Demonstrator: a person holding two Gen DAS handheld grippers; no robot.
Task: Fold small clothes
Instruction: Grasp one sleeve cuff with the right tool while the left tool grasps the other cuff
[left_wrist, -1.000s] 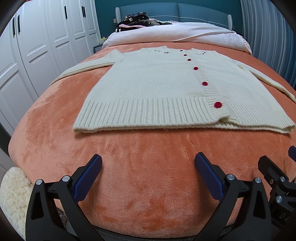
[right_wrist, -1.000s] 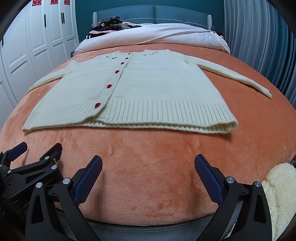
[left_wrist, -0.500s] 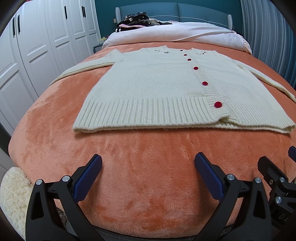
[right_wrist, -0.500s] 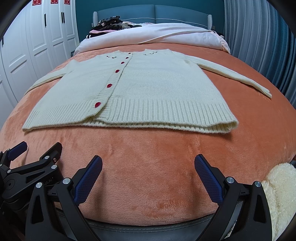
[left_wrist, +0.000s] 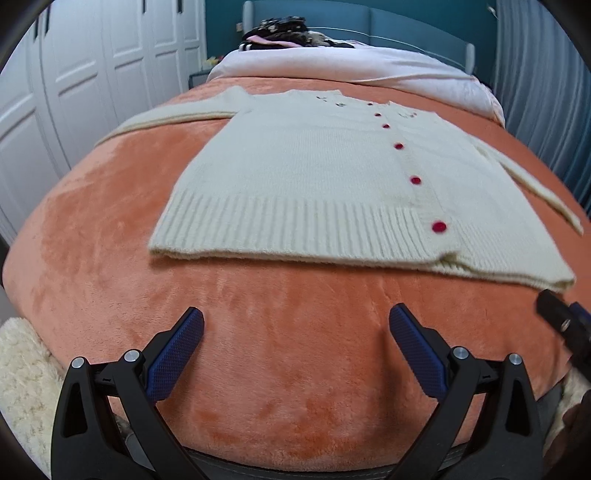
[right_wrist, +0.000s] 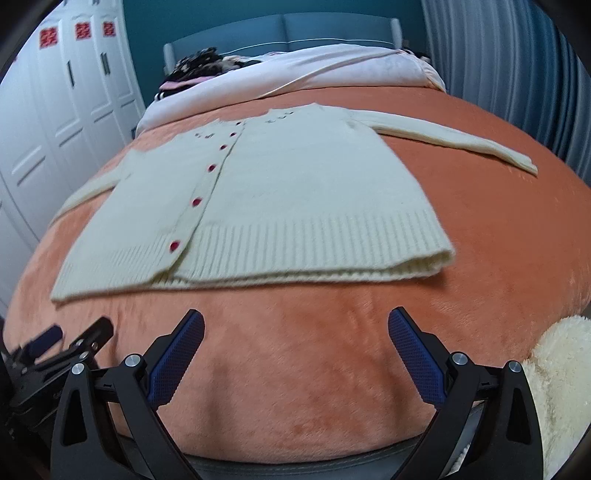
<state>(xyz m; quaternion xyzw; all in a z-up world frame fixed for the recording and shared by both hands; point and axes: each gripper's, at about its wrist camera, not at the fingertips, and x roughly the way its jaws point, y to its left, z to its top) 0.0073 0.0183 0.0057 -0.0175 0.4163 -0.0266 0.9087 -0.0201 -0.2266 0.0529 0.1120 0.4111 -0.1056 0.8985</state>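
A cream knitted cardigan (left_wrist: 314, 177) with red buttons lies flat, face up, on an orange plush bedspread (left_wrist: 277, 332), sleeves spread to both sides. It also shows in the right wrist view (right_wrist: 288, 192). My left gripper (left_wrist: 295, 343) is open and empty, low over the bedspread near the bed's foot, short of the ribbed hem. My right gripper (right_wrist: 295, 343) is open and empty, also short of the hem. The right gripper shows at the right edge of the left wrist view (left_wrist: 565, 321); the left gripper shows at the lower left of the right wrist view (right_wrist: 55, 350).
A white duvet (left_wrist: 351, 70) and a pile of dark clothes (left_wrist: 280, 29) lie at the bed's head by a blue headboard. White wardrobes (left_wrist: 74, 92) stand on the left, a grey curtain (right_wrist: 517, 74) on the right. A fluffy cream rug (right_wrist: 561, 369) lies below the bed's foot.
Both grippers have tilted and shifted, so the cardigan sits higher and skewed in each view. The cardigan has not moved. Both grippers stay open.
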